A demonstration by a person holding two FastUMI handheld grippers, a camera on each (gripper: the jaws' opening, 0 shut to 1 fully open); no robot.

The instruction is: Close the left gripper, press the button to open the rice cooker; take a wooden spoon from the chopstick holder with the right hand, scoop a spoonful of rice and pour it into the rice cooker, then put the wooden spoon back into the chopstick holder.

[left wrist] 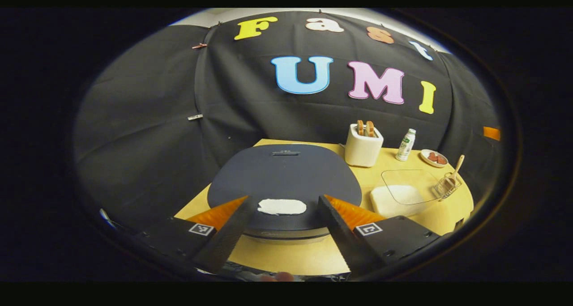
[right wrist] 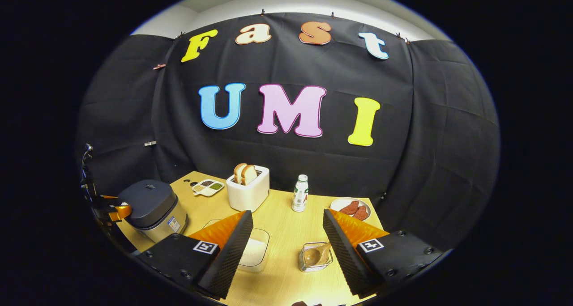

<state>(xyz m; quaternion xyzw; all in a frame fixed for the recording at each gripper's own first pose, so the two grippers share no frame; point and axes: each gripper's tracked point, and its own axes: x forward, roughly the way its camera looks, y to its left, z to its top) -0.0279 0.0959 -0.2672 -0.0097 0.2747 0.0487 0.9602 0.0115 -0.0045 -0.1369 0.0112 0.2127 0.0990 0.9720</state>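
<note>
The dark grey rice cooker (left wrist: pixel 284 172) stands right before my left gripper (left wrist: pixel 283 202), its lid down. Its white button (left wrist: pixel 282 206) lies between the gripper's two fingers, which are wide apart and open. From the right gripper view the cooker (right wrist: pixel 152 205) sits at the table's left, with the left gripper (right wrist: pixel 113 210) at its front. A wire chopstick holder (right wrist: pixel 315 257) holds the wooden spoon (right wrist: pixel 313 254), close below my right gripper (right wrist: pixel 287 214), which is open and holds nothing. The glass box of white rice (right wrist: pixel 254 251) lies to the holder's left.
A white toaster (right wrist: pixel 248 189) with bread, a small bottle (right wrist: pixel 300 193), a plate of sausage slices (right wrist: pixel 351 207) and a divided dish (right wrist: pixel 207 187) stand along the back of the wooden table (right wrist: pixel 282 234). The black cloth wall rises behind.
</note>
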